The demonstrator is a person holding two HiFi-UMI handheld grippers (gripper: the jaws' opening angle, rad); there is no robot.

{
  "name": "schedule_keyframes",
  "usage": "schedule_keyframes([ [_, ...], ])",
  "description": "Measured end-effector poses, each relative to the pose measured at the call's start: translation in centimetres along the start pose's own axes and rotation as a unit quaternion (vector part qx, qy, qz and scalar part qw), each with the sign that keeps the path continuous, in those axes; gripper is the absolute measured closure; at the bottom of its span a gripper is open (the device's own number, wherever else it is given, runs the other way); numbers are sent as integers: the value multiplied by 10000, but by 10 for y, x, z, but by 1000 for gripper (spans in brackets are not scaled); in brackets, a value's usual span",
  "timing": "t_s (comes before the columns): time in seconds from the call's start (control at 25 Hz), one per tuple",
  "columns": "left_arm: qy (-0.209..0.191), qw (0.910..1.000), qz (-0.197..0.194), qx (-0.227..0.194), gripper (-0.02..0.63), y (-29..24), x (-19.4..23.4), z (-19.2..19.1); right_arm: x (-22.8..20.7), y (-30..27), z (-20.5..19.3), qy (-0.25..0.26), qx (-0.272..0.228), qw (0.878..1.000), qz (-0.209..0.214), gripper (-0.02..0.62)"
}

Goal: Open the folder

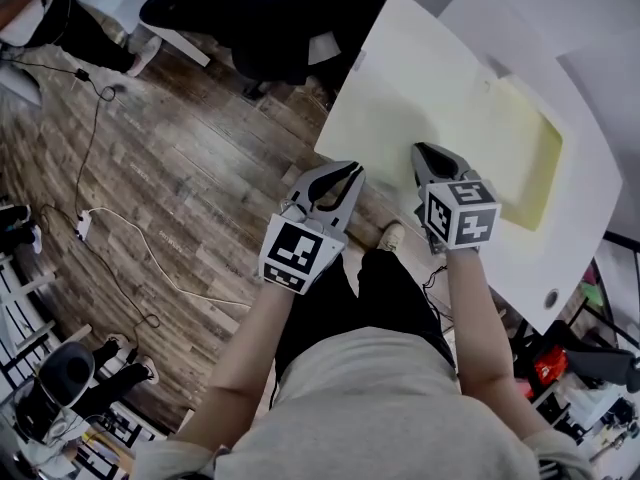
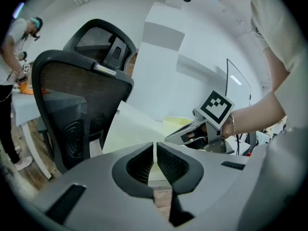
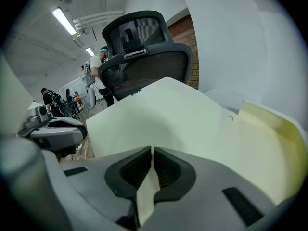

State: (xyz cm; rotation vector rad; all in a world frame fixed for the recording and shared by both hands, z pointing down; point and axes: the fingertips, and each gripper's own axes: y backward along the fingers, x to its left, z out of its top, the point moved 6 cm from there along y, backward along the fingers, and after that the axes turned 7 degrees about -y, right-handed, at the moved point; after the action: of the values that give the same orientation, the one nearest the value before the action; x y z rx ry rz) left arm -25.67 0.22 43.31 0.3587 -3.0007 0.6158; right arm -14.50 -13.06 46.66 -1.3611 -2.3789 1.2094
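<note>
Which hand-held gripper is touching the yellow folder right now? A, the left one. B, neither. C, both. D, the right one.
B: the left hand-held gripper and the right hand-held gripper are both shut with nothing between their jaws, and the folder lies on the table, apart from both.

The left hand-held gripper and right hand-held gripper have jaws together.

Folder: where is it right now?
In the head view the pale yellow folder lies flat on the table, right of centre, just beyond and to the right of the right hand-held gripper.
</note>
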Motion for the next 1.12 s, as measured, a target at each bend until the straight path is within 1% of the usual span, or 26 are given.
schedule_keyframes([
  [0.2,97,9999,-68,116,583,-7,10,-9,2,-12,-1,-8,115,9999,-51,563],
  [0.4,127,9997,-126,145,583,-10,10,-10,1,-17,-6,6,211,9997,-133,563],
  [0.56,99,9996,-213,146,583,-11,8,-10,2,-19,-9,149,288,9992,-230,566],
  [0.84,139,9992,-343,146,583,-12,9,-12,5,-22,-10,283,246,9987,-344,566],
  [1.12,47,9984,-555,120,583,-15,9,-11,5,-22,-12,51,219,9986,-473,566],
])
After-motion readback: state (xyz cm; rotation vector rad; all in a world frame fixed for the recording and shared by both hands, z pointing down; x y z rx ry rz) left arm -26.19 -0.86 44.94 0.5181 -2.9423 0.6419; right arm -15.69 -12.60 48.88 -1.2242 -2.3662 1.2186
